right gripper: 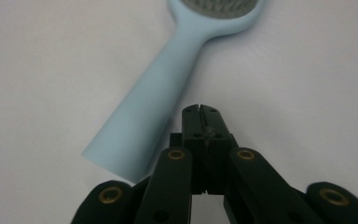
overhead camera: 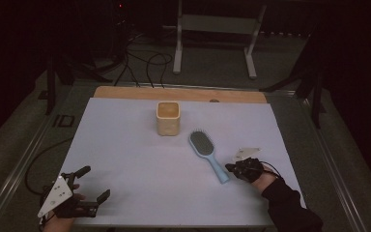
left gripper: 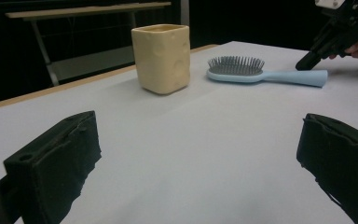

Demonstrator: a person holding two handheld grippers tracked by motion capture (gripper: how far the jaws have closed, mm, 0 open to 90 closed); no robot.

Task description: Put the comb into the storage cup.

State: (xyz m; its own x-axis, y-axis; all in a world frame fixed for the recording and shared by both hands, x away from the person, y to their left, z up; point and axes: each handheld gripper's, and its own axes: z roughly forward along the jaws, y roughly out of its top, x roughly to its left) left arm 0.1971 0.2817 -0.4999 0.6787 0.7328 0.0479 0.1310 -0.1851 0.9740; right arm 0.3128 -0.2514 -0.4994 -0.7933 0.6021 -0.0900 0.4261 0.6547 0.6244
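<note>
Light blue hairbrush [overhead camera: 207, 154] with grey bristles, pale yellow cup [overhead camera: 168, 118], white table cover [overhead camera: 140, 164], black hand-held gripper [right gripper: 200, 112]

Cup [overhead camera: 168, 118] amid open tabletop [overhead camera: 125, 159]

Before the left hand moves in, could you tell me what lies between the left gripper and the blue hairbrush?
Nothing: the high view shows bare white sheet between the left gripper and the blue hairbrush. The yellow cup stands farther back, off that line.

Right hand-held gripper [right gripper: 200, 109] with jaws pressed together, empty, tips just beside pale blue hairbrush [right gripper: 161, 100] handle, flat on white bench [right gripper: 51, 70].
</note>
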